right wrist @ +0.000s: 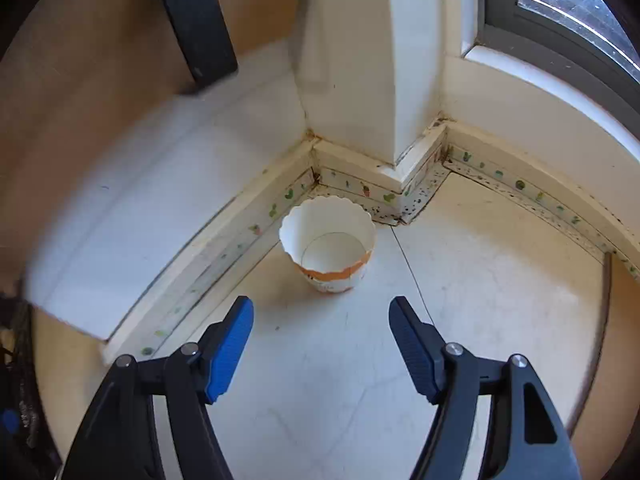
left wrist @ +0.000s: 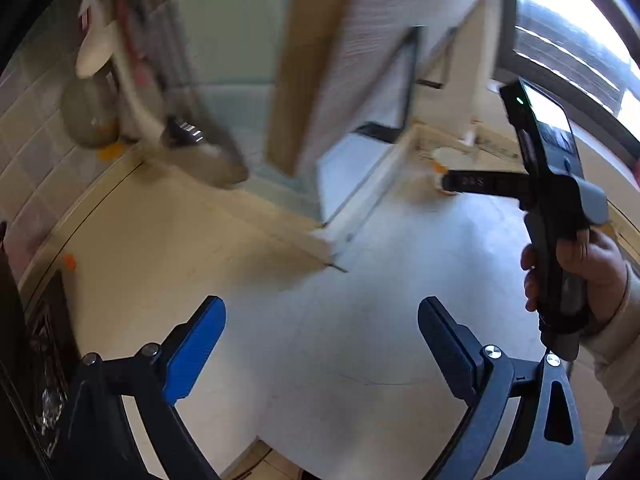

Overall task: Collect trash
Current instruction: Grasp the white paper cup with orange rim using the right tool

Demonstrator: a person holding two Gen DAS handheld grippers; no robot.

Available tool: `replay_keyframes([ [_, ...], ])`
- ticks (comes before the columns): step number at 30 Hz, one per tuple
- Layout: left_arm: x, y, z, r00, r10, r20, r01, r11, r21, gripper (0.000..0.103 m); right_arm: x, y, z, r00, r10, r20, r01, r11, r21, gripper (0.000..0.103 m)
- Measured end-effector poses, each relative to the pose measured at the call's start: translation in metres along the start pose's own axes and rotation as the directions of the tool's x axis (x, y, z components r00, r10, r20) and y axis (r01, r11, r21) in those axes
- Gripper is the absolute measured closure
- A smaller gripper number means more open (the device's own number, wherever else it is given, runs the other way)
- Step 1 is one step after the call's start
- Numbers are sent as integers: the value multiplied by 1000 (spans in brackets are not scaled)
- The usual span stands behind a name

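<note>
A white paper cup (right wrist: 328, 244) with a scalloped rim and an orange band stands upright and empty on the pale floor, in the corner by a white pillar. My right gripper (right wrist: 322, 310) points down at it from just in front, open, with nothing between its blue pads. In the left wrist view the cup (left wrist: 440, 158) shows far off, partly hidden behind the right tool, which a hand (left wrist: 580, 268) holds. My left gripper (left wrist: 322, 312) is open over bare floor, holding nothing. Small orange scraps (left wrist: 70, 262) lie by the left wall.
Skirting with a spotted strip (right wrist: 520, 188) runs along the walls behind the cup. A white board (right wrist: 132, 216) slants on the left, with a window (right wrist: 568, 4) at the upper right. A dark shiny bag-like thing (left wrist: 44, 360) fills the left edge. Blurred clutter (left wrist: 92, 112) stands by the tiled wall.
</note>
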State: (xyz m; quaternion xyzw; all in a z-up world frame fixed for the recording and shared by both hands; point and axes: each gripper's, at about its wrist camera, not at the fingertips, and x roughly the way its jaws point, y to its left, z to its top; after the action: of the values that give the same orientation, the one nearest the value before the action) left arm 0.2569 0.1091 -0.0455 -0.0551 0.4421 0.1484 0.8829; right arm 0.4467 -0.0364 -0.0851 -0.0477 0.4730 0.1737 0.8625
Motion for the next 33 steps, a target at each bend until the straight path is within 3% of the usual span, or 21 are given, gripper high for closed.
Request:
replay_keyframes([
  [7,21,40,-1,999,14,-49,-23,983,-180,7,31,7,6,999,-47,12,47,999,-6,32],
  [11,28,49,-5,997,22,-71,-37,974,-222,7,35,7,7,997,-62,48,62,998,-3,32],
  [15,32,55,-7,996,33,-83,-52,969,-241,7,37,6,10,996,-55,64,54,998,14,34],
  [16,32,57,-8,996,38,-87,-58,967,-248,7,36,6,11,996,-59,71,59,998,13,38],
  [17,35,58,-6,995,41,-89,-63,966,-252,7,36,6,12,996,-59,71,58,998,12,51],
  [23,37,69,-5,992,76,-104,-102,956,-275,7,20,-1,11,994,-64,88,61,997,40,53],
  [28,35,71,-12,988,93,-125,-124,956,-267,7,-8,-11,-8,998,3,61,-7,998,66,53],
  [33,28,69,-25,988,67,-140,-100,963,-250,7,-45,-1,-41,997,59,46,-61,997,43,52],
])
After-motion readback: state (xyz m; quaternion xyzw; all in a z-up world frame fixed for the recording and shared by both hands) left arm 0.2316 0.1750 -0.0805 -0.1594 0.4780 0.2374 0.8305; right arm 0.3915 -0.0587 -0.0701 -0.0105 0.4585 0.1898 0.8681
